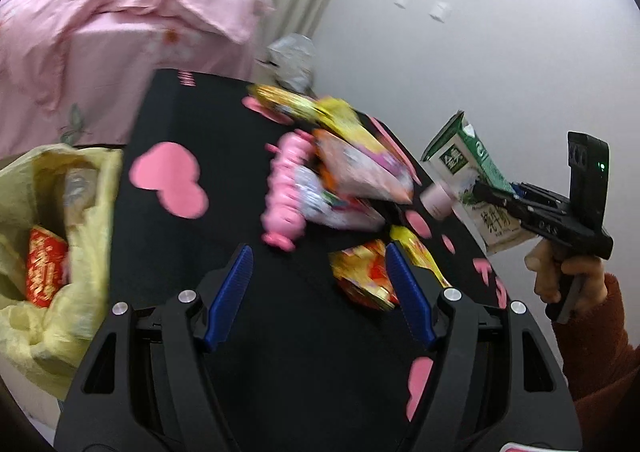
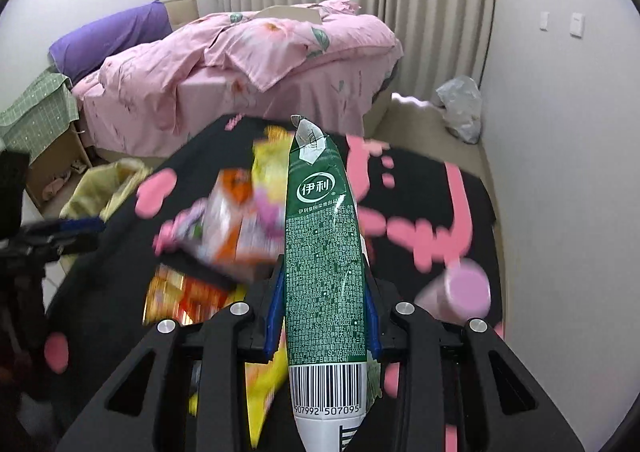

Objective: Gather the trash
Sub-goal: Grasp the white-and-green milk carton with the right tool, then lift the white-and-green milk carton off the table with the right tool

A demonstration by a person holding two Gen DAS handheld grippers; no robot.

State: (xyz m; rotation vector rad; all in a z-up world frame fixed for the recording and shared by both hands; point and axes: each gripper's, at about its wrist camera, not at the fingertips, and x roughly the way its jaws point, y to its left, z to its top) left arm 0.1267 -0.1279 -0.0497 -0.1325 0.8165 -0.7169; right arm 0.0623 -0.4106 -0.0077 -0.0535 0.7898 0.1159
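Currently, by item:
Right gripper (image 2: 324, 284): blue pads clamped on a flattened green-and-white milk carton (image 2: 322, 252), lifted clear of the table at its right edge.
Left gripper (image 1: 320, 292): jaws spread wide with nothing between them, hovering over the near part of the black table (image 1: 224, 219).
Trash bag (image 1: 60, 252): pale yellow, open, hanging at the table's left side; a red packet (image 1: 44, 272) and a clear plastic piece already lie inside.
Done: a couple of items bagged, and the carton picked up, I judge.
Left to do: carry the carton across to the bag, then clear the wrapper pile (image 1: 352, 171) mid-table, the gold-and-red wrapper (image 1: 360, 276) near the left gripper, and the pink cup (image 1: 436, 201) at the right edge.
Pink toy (image 1: 286, 195): beside the pile; whether it counts as trash I cannot tell.
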